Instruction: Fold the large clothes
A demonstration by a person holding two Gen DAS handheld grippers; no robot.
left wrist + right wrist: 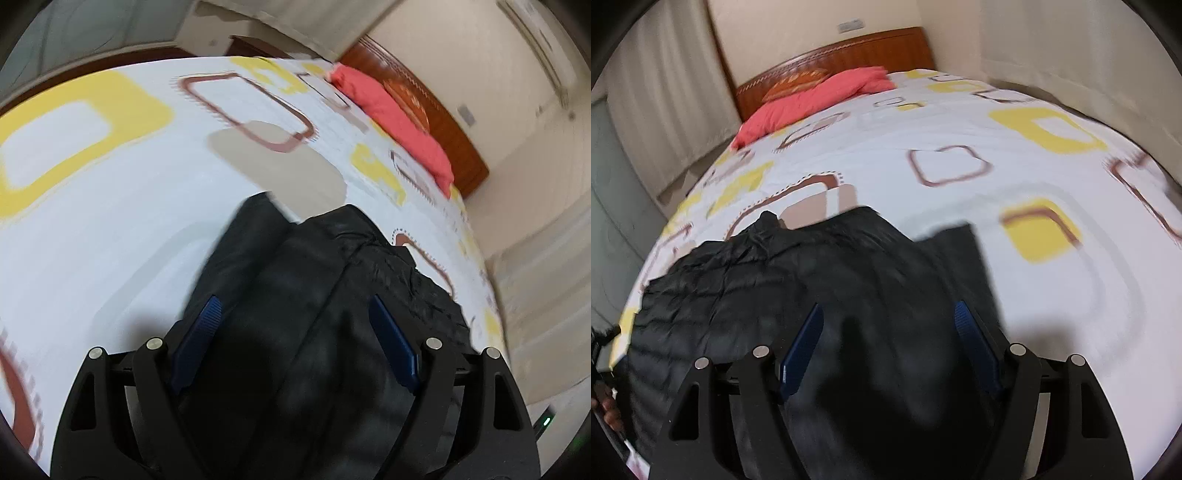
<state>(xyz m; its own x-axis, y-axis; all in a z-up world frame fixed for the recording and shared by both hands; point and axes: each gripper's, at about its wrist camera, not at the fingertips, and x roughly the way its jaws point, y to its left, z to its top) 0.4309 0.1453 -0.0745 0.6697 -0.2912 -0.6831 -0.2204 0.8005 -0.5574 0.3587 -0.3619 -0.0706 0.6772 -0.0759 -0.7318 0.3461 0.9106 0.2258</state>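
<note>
L tongs [295, 328] spread wide, blue pads [201, 343] well apart, nothing pinched; black garment [314, 295] lies under and between them but pads don't press it. Garment sits on the bed [129, 221], near its edge, partly folded w/ a flat panel sticking out toward the middle of the bedsheet and a crinkled part on the R side of L view. Sheet is white w/ yellow and brown squares. Red pillow [399, 122] by the wooden headboard [443, 122], well apart from garment. R tongs [890, 339] also released, pads wide, black garment [757, 280] below and between, no grip. In R view crinkled part spreads to the L; frames blurry. A hand [607, 410] shows at far L edge.
</note>
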